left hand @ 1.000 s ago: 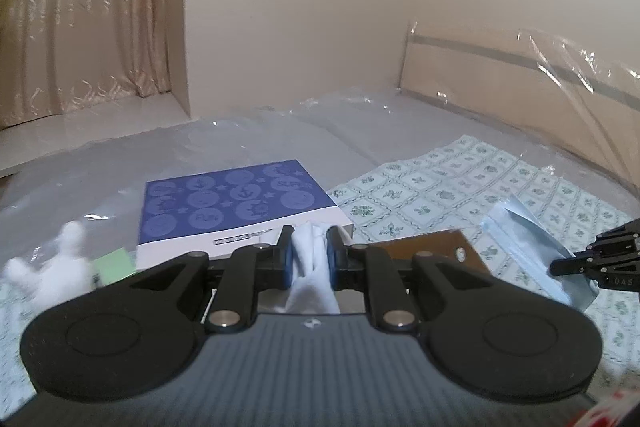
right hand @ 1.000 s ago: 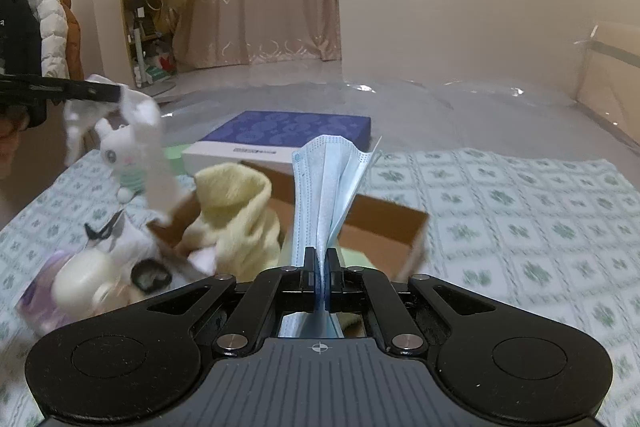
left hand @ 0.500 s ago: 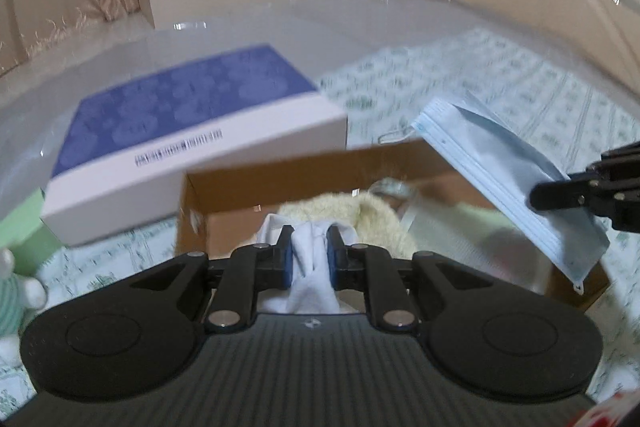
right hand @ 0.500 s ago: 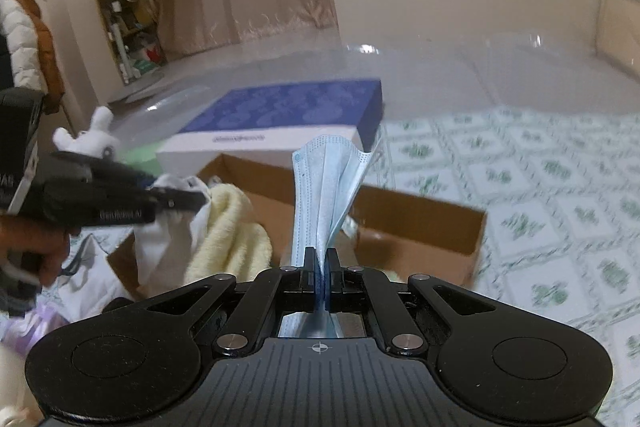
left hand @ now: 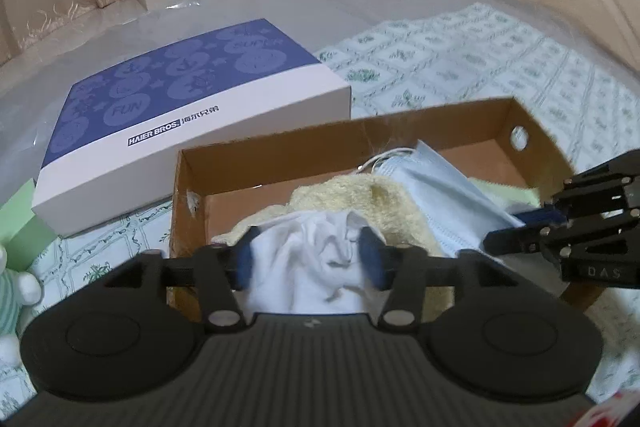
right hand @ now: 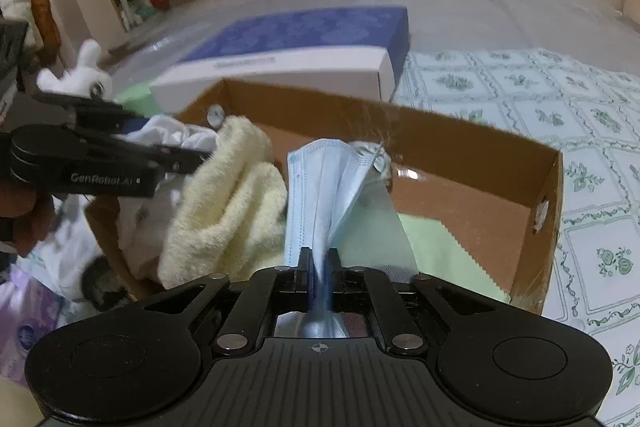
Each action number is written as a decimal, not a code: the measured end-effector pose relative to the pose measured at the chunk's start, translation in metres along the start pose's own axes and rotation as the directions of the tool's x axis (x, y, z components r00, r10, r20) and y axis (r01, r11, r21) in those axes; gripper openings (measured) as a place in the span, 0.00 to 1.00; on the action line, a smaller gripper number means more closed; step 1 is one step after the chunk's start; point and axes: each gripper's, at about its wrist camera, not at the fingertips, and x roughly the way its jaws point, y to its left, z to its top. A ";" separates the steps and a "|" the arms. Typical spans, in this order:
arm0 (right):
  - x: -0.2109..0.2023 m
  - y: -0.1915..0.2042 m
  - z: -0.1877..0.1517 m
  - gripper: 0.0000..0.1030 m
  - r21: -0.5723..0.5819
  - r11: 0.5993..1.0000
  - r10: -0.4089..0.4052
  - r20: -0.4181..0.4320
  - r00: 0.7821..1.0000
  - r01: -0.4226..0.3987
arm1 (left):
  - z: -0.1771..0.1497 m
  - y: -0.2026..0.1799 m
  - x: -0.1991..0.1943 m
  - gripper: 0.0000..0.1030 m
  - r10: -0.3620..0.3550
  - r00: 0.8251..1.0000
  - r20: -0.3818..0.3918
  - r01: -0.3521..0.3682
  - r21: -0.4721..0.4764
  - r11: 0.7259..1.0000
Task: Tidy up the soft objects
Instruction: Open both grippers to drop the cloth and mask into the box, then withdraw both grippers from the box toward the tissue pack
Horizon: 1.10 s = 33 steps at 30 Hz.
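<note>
A brown cardboard box (left hand: pixel 280 155) (right hand: pixel 480 155) holds a yellow fluffy towel (left hand: pixel 360 195) (right hand: pixel 224 195) and a green cloth (right hand: pixel 432 239). My left gripper (left hand: pixel 308 259) is open at the box's near edge, with a white cloth (left hand: pixel 316 267) (right hand: pixel 172 135) lying loose between its spread fingers on the towel. My right gripper (right hand: pixel 319 259) is shut on a blue face mask (right hand: pixel 324 195) (left hand: pixel 432 195), which hangs into the box against the towel. The right gripper also shows in the left wrist view (left hand: pixel 560 227).
A blue and white flat box (left hand: pixel 180 99) (right hand: pixel 304 55) lies behind the cardboard box. A white plush rabbit (right hand: pixel 80 75) (left hand: pixel 12 291) sits to the left. A purple packet (right hand: pixel 24 331) lies at lower left. The patterned bedspread (right hand: pixel 560 95) extends right.
My left gripper has opened and released the white cloth onto the towel in the box. My right gripper has lowered the mask deeper into the box.
</note>
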 end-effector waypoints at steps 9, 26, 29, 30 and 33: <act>-0.050 -0.002 0.003 0.73 0.018 1.000 -0.002 0.119 0.993 -0.001 | 0.009 0.020 -0.057 0.78 -0.007 0.997 0.076 0.013 -0.080 0.997; -0.168 0.030 -0.013 0.73 0.021 0.999 -0.043 0.221 0.974 0.039 | -0.021 0.022 -0.212 0.78 0.065 0.982 0.179 -0.038 -0.152 0.988; -0.193 0.042 -0.030 0.73 0.028 0.999 -0.045 0.233 0.971 0.040 | -0.046 0.017 -0.243 0.78 0.077 0.979 0.188 -0.040 -0.192 0.981; -0.202 0.046 -0.037 0.73 0.028 0.999 -0.046 0.236 0.971 0.040 | -0.056 0.016 -0.253 0.78 0.084 0.978 0.191 -0.045 -0.201 0.978; -0.229 0.062 -0.063 0.73 0.018 0.999 -0.038 0.256 0.966 0.035 | -0.091 0.010 -0.286 0.78 0.120 0.972 0.203 -0.072 -0.228 0.971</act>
